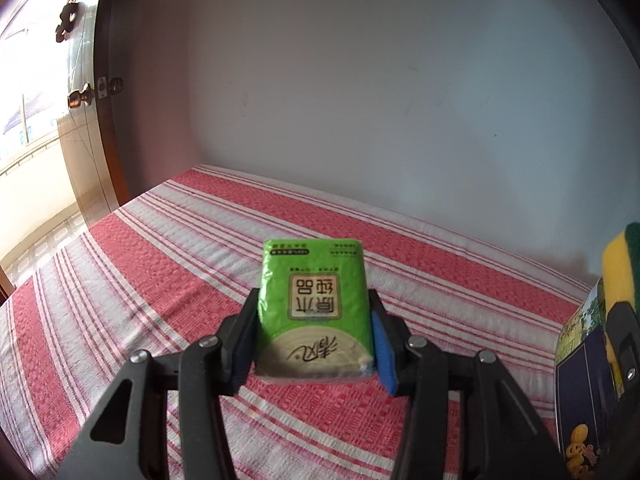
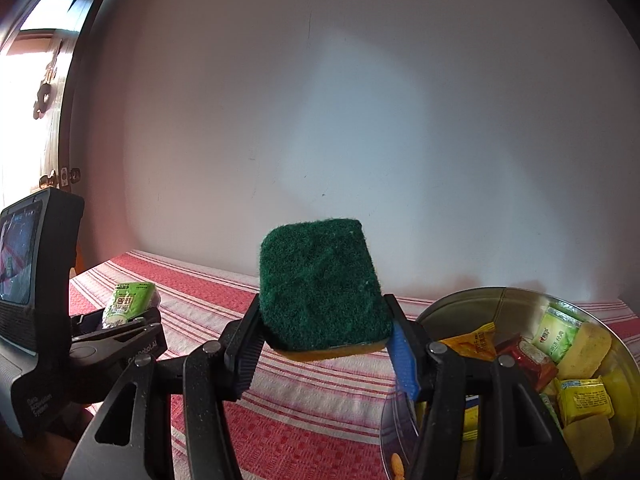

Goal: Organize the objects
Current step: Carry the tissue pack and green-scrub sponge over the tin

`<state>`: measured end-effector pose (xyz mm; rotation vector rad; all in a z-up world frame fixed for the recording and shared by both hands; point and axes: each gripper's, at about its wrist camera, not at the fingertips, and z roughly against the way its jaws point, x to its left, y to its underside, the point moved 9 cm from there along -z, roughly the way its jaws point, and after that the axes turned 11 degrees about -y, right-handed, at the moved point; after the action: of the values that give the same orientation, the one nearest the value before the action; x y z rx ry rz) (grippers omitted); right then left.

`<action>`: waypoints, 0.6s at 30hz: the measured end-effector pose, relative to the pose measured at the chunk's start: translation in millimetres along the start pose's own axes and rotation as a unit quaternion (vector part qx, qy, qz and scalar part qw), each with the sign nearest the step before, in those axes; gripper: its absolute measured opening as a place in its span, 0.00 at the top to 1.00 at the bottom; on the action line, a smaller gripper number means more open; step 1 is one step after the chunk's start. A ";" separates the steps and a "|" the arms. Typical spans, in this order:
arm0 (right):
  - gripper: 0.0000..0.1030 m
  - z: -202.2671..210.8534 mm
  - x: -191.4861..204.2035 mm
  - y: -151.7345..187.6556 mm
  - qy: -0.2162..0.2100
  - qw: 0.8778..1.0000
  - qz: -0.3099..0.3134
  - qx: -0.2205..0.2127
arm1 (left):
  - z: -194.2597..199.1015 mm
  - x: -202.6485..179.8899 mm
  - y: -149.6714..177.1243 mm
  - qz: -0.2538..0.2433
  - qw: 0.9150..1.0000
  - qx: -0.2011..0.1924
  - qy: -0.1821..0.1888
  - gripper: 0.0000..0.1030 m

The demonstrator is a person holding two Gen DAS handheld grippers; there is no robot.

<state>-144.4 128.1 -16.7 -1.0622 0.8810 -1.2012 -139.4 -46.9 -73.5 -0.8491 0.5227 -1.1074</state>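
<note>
My left gripper (image 1: 314, 312) is shut on a green tissue pack (image 1: 314, 304) with Chinese print, held above the red-and-white striped cloth (image 1: 120, 280). The same pack shows in the right wrist view (image 2: 126, 304), clamped in the left gripper at the far left. My right gripper (image 2: 324, 320) is shut on a sponge (image 2: 322, 288) with a dark green scouring top and a yellow underside, held above the cloth. The sponge also shows at the right edge of the left wrist view (image 1: 620, 268).
A metal bowl (image 2: 480, 300) at the right holds several snack packets and tissue packs. A dark printed box (image 1: 580, 380) stands at the right. A white wall rises behind the cloth-covered surface. A wooden door (image 1: 80, 120) stands at the left.
</note>
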 end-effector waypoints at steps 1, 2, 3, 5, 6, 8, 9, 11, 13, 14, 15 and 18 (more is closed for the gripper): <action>0.43 3.2 -2.4 0.7 0.003 1.000 -0.002 0.000 | -1.0 2.0 -0.1 -0.001 1.000 0.000 0.001 0.53; 0.43 4.8 -7.4 2.7 0.005 1.000 -0.005 0.001 | 1.2 1.6 0.2 -0.002 1.000 -0.002 0.001 0.53; 0.43 8.0 -10.5 3.6 0.007 1.000 -0.009 0.002 | 3.7 1.2 0.8 -0.003 1.000 -0.003 0.002 0.53; 0.43 17.0 -11.9 4.9 0.014 1.000 -0.014 0.003 | 9.6 -0.1 4.8 -0.009 1.000 -0.008 0.006 0.53; 0.43 23.0 -9.4 3.4 0.016 1.000 -0.015 0.003 | 11.6 1.0 5.8 -0.011 1.000 -0.010 0.007 0.53; 0.43 28.1 -12.0 4.4 0.019 1.000 -0.014 0.002 | 16.6 1.9 7.0 -0.013 1.000 -0.016 0.009 0.53; 0.43 32.0 -10.0 4.1 0.020 1.000 -0.013 0.001 | 17.2 3.1 7.7 -0.014 1.000 -0.018 0.009 0.53; 0.43 37.0 -9.8 4.7 0.022 1.000 -0.011 0.001 | 19.7 4.8 8.6 -0.013 1.000 -0.022 0.009 0.53; 0.43 43.2 -5.8 5.3 0.024 1.000 -0.009 0.000 | 23.0 6.6 9.0 -0.013 1.000 -0.026 0.009 0.53; 0.43 46.2 -5.7 3.9 0.024 1.000 -0.009 0.000 | 25.1 6.7 9.4 -0.013 0.999 -0.028 0.009 0.53; 0.43 47.3 -6.8 4.8 0.024 1.000 -0.009 0.000 | 27.7 5.9 10.2 -0.013 0.999 -0.030 0.008 0.53; 0.43 52.2 -5.2 11.7 0.026 1.000 -0.009 0.001 | 32.8 6.0 11.5 -0.015 0.999 -0.038 0.007 0.53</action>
<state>-92.7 142.2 -13.0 -1.0444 0.9119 -1.2494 -106.6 -39.4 -63.2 -0.9180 0.5683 -1.1282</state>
